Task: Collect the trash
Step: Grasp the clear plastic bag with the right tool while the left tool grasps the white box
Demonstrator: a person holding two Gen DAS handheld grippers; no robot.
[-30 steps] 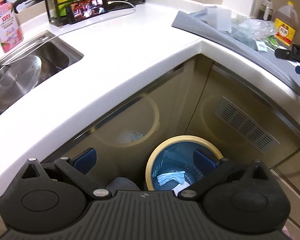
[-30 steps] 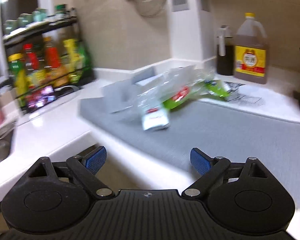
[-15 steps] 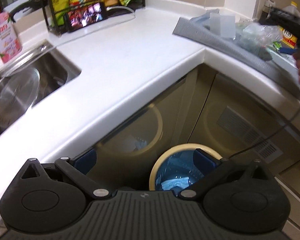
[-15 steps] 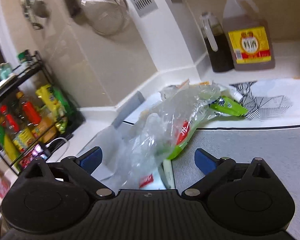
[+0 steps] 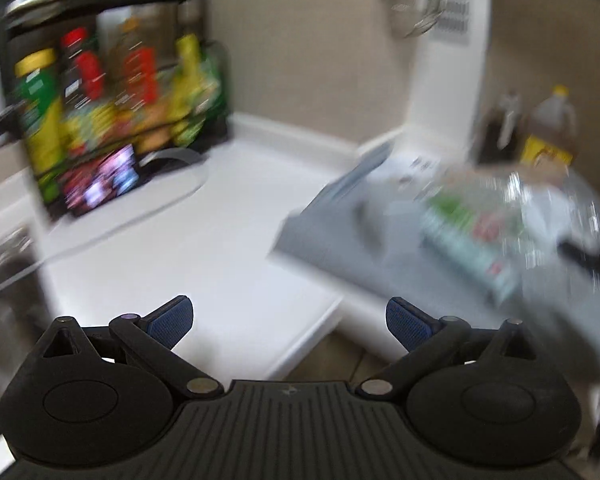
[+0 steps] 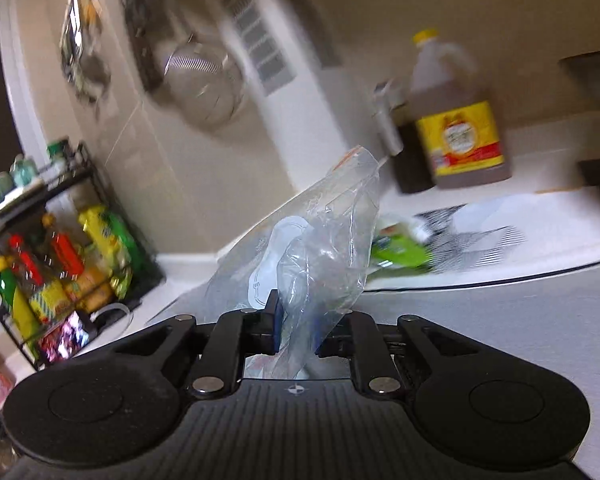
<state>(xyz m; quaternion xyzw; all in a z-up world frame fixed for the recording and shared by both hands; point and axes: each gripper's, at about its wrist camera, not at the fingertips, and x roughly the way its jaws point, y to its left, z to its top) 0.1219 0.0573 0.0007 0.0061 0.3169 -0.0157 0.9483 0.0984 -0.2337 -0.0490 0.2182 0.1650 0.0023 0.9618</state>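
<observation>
A crumpled clear plastic bag (image 6: 328, 248) stands up from the grey mat (image 6: 500, 312) in the right wrist view. My right gripper (image 6: 296, 324) is closing, and its blue pads pinch the bag's lower part between them. A green wrapper (image 6: 400, 252) lies just behind the bag. In the blurred left wrist view, my left gripper (image 5: 288, 320) hangs open over the white counter (image 5: 204, 248) with nothing between its fingers. The heap of plastic trash (image 5: 480, 224) lies to its right on the grey mat (image 5: 340, 240).
A black rack of bottles and packets (image 5: 112, 112) stands at the back left with a lit phone (image 5: 100, 184) in front of it. A sink edge (image 5: 4, 264) shows at far left. A large oil jug (image 6: 456, 132) and a dark bottle (image 6: 404, 160) stand against the wall. A wire strainer (image 6: 204, 88) hangs above.
The left gripper's view has swung up from the bin on the floor to the countertop. The right gripper moved in on the clear bag, and its jaws went from wide open to pinching it.
</observation>
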